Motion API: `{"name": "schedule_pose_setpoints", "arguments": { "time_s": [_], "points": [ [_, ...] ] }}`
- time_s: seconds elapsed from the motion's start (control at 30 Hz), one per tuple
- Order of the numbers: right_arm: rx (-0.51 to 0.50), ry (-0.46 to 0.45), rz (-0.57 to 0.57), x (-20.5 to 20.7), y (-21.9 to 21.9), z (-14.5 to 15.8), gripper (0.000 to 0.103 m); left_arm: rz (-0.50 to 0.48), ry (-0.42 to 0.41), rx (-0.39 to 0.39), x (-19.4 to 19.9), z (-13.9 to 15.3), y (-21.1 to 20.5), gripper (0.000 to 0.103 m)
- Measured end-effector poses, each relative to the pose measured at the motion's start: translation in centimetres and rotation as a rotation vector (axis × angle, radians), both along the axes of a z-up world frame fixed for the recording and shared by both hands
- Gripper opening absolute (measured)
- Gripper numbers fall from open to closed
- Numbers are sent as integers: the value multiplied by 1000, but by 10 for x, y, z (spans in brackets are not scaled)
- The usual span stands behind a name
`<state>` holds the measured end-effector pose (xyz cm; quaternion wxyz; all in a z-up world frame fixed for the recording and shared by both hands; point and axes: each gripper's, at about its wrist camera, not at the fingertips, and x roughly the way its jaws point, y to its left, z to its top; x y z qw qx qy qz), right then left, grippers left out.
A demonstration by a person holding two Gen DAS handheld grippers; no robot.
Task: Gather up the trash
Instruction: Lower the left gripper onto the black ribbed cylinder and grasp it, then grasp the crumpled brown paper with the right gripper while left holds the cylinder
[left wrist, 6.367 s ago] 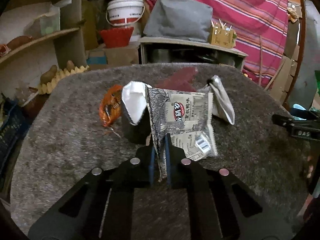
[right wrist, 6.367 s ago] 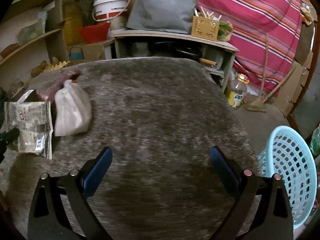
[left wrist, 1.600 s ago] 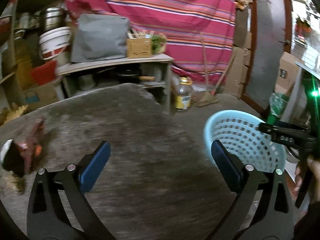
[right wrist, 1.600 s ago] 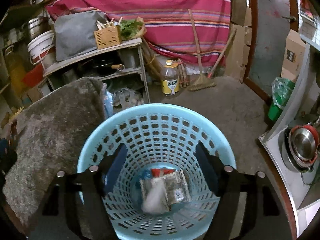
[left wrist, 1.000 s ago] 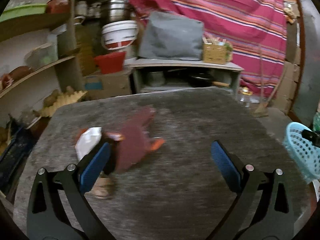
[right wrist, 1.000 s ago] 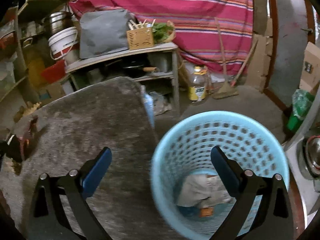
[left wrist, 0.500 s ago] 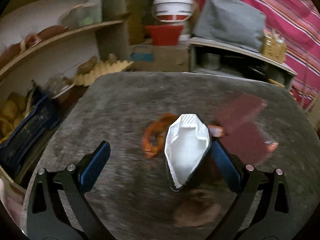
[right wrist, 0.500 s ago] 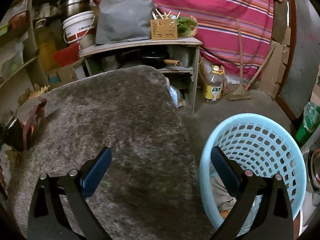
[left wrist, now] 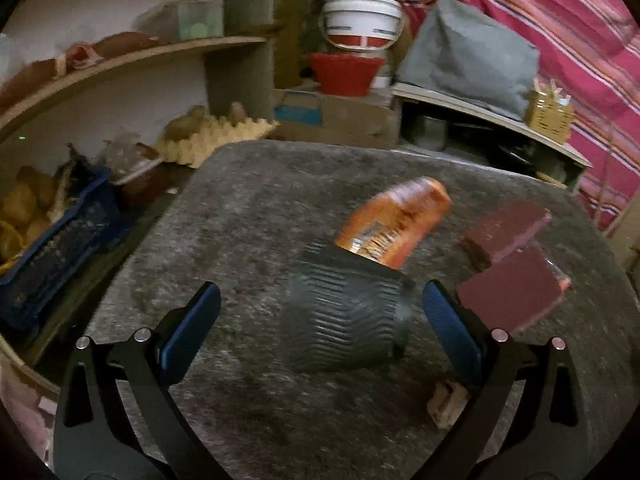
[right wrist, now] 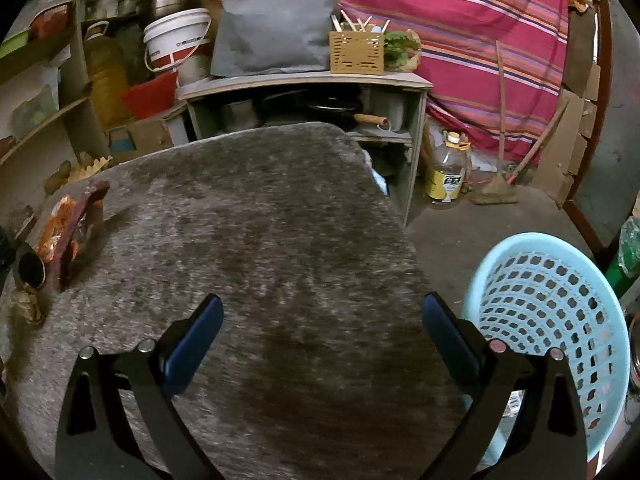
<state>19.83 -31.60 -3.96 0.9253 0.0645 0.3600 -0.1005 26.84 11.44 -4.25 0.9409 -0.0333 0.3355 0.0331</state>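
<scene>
Left gripper (left wrist: 320, 316) fingers spread around dark ribbed paper cup (left wrist: 344, 316) (orange wrapper (left wrist: 394, 220) behind); right gripper (right wrist: 322, 330) fingers spread over grey table (right wrist: 260, 220).

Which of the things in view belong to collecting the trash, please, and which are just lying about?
For the job:
- dark ribbed cup
- orange wrapper
- maroon packet
- crumpled brown scrap
- blue basket

Lying about:
- white bucket
- grey bag
- oil bottle
- egg tray
</scene>
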Motion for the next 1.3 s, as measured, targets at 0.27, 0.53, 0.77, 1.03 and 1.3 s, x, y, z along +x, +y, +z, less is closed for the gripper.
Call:
{"name": "schedule_pose_setpoints", "arguments": {
  "time_s": [0.27,0.53,0.77,1.03,1.3],
  "points": [
    [-40,14,34,12,28,-5,97,-87,65,-7,21,-17,-9,91],
    [-90,-48,90,20,77,11,97,-94,54,12,15,-13,-7,73],
    [-103,-72,235,34,144,18,97,-89,-9,82,-14,11,-5,73],
    [-71,-53,380,43,230,27,97,-51,-20,52,-19,18,45,73],
    [-101,16,462,42,306,0,97,-7,-29,0,-32,19,86,73]
  ]
}}
